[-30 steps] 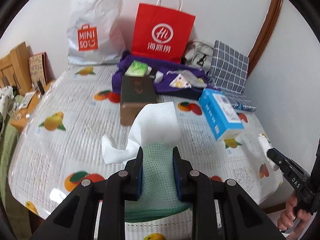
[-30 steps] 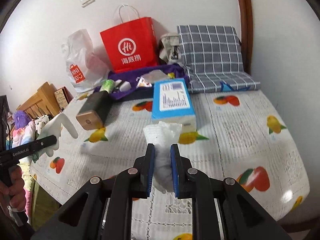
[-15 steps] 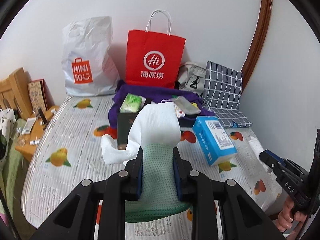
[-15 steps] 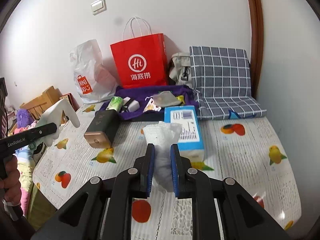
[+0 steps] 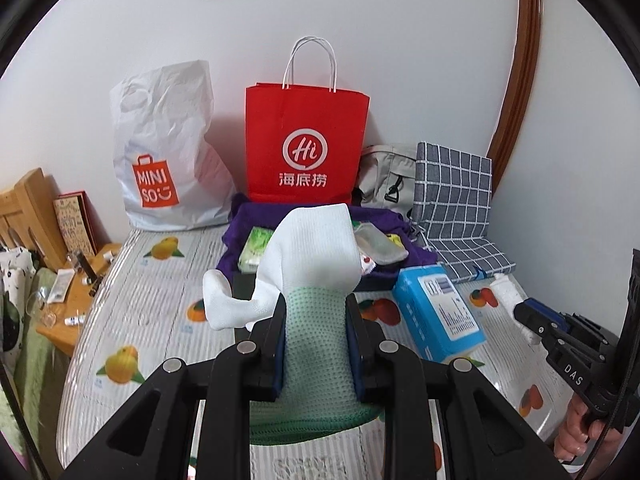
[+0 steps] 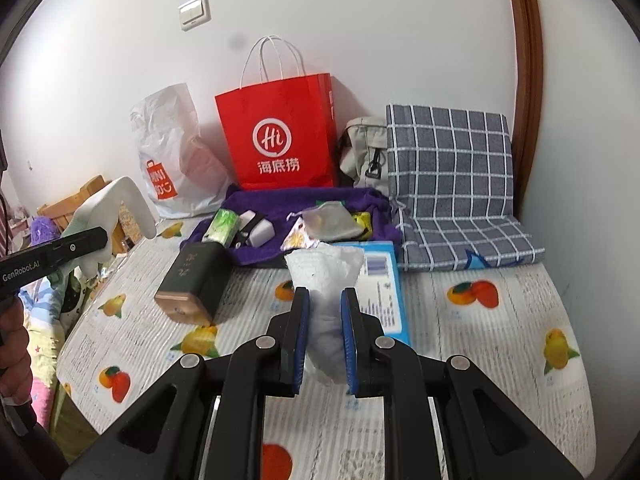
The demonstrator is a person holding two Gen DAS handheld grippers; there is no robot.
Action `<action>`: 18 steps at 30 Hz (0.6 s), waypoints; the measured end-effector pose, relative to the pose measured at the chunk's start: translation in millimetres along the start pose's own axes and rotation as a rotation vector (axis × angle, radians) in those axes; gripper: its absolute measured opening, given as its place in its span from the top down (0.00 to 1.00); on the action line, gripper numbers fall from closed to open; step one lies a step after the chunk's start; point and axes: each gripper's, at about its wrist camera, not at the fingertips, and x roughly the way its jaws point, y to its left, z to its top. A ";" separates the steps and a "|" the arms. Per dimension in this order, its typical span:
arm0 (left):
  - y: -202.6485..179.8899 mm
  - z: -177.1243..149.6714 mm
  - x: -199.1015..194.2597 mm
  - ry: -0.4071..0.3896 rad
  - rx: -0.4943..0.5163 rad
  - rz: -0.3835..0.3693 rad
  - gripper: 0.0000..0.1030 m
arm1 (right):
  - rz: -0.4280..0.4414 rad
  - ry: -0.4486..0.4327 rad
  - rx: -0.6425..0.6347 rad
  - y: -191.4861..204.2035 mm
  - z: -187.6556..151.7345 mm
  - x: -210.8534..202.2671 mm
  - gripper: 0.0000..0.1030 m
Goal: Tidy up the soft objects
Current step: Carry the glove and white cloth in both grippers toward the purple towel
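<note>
Two tools lifted higher off surface [image 6: 500, 344] than a second ago: left tool [image 5: 316, 344] pinching sock [image 5: 316, 248], right tool [image 6: 325, 340] pinching tissue wad [image 6: 326, 280]; both picked, placement pending.

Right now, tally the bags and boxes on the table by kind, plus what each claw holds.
Bags: 3 (red paper bag, white Miniso bag, grey bag)
Boxes: 2 (blue box, dark box)
Held soft items: 2 (glove in left claw, tissue in right claw)
Total: 7

White-green sock [image 5: 312, 280], crumpled tissue [image 6: 326, 292], both aloft
</note>
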 end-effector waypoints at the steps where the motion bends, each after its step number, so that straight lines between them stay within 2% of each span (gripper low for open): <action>1: -0.6 2.5 1.9 -0.003 0.003 0.005 0.78 | -0.002 -0.005 -0.003 -0.1 3.4 1.5 0.84; 11: -3.9 27.6 27.9 -0.012 0.014 0.016 0.78 | -0.008 -0.033 -0.030 -5.3 40.5 26.7 0.84; 18: 9.0 46.9 53.7 0.009 -0.017 0.027 0.78 | 0.014 -0.026 -0.020 -11.3 66.7 52.7 0.84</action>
